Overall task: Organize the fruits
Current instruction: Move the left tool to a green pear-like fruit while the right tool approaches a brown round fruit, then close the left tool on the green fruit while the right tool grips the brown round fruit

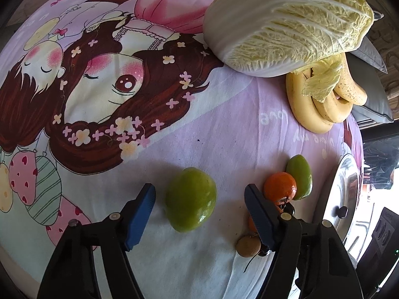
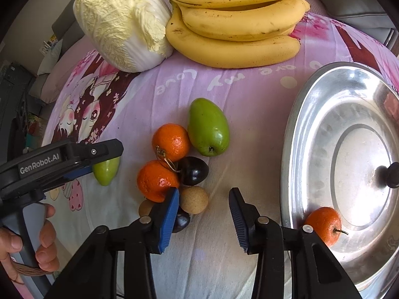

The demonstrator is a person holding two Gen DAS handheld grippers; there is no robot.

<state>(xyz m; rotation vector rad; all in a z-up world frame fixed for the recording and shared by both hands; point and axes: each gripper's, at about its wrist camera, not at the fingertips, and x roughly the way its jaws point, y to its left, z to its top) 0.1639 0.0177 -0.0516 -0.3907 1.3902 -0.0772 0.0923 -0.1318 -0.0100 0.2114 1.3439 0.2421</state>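
In the left wrist view a green mango-like fruit (image 1: 190, 199) lies on the cartoon cloth between the blue pads of my left gripper (image 1: 199, 195); gaps show on both sides, so it is open. The right wrist view shows that left gripper (image 2: 107, 160) over the same green fruit (image 2: 106, 172). My right gripper (image 2: 204, 191) stands open above a cluster: two oranges (image 2: 171, 141), a second green fruit (image 2: 208, 127), dark plums (image 2: 194, 170) and a brown round fruit (image 2: 194, 200) by its left finger. Nothing is pinched. A third orange (image 2: 324, 224) rests on the metal lid (image 2: 324, 124).
Bananas (image 2: 237, 25) and a napa cabbage (image 2: 122, 22) lie at the far side of the cloth. The metal lid with a black knob (image 2: 394, 178) fills the right. A hand (image 2: 45, 236) holds the left gripper's handle. Cushions lie beyond the cloth's edge.
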